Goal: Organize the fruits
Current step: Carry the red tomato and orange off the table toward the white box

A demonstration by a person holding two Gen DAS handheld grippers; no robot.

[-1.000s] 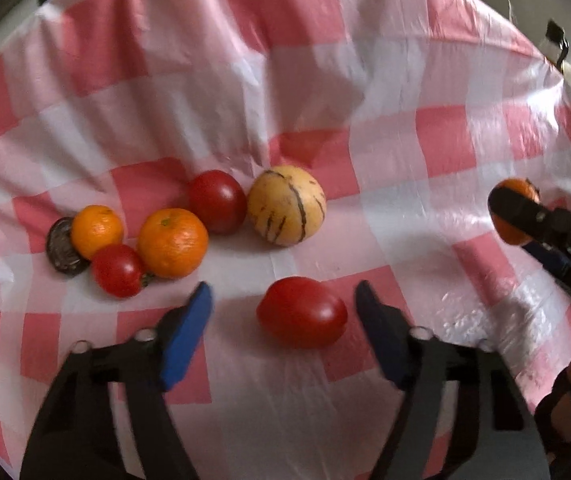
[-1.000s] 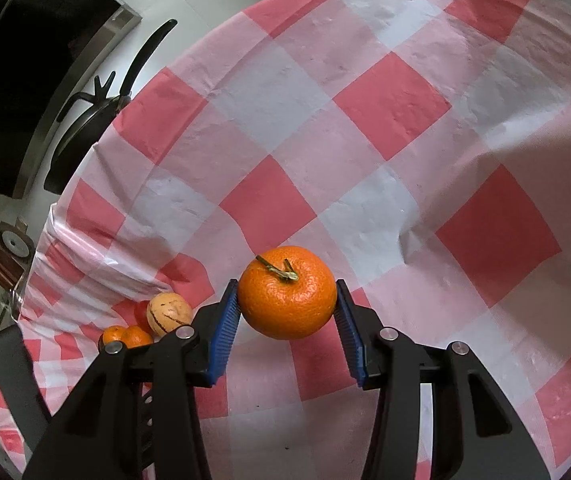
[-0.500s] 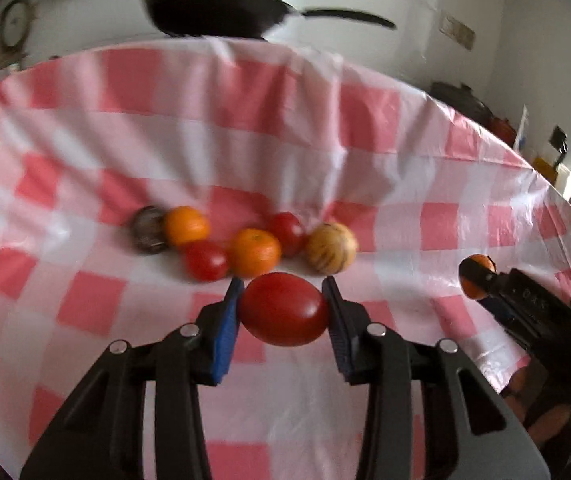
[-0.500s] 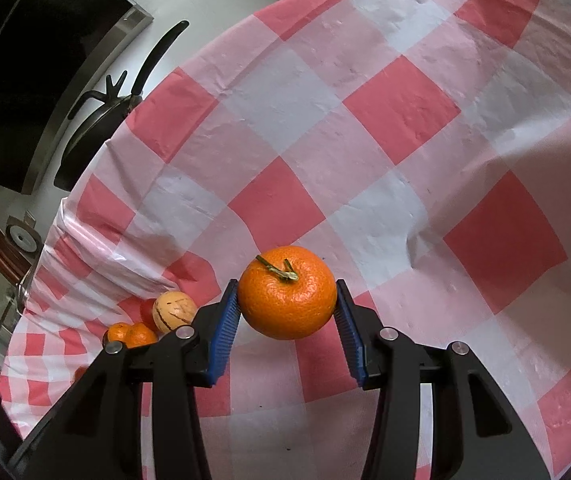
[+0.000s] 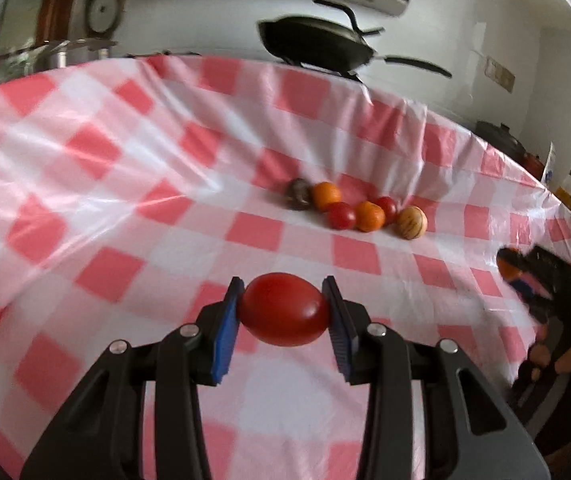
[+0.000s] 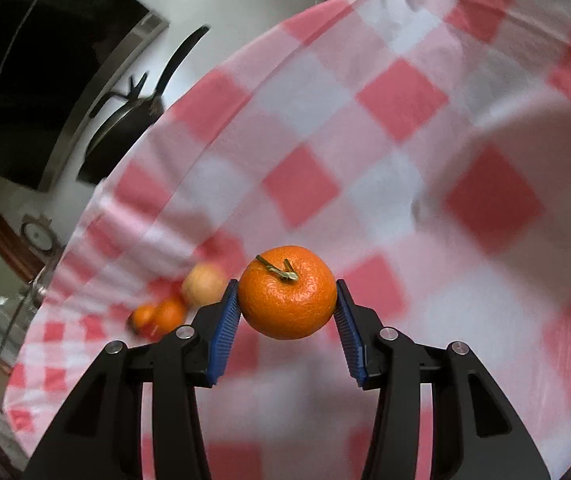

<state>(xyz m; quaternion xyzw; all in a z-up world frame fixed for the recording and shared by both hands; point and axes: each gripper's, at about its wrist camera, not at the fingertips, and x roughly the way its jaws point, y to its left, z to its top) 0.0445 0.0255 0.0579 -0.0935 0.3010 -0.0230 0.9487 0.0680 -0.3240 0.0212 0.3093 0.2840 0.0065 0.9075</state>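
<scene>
1. checkered tablecloth [image 5: 125, 184] fills both views.
2. left gripper [image 5: 283, 312] clamps a red tomato [image 5: 283, 309] above the cloth.
3. right gripper [image 6: 287, 298] pinches a tangerine [image 6: 287, 292]; its stem only shows in the right view.
4. fruit cluster [image 5: 359, 210] is sharp only in the left view.

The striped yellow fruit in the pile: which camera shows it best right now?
The left wrist view. There the striped yellow fruit sits at the right end of the pile, unobstructed, its dark stripes visible. The right wrist view shows only a pale, motion-blurred blob partly behind a gripper finger.
</scene>
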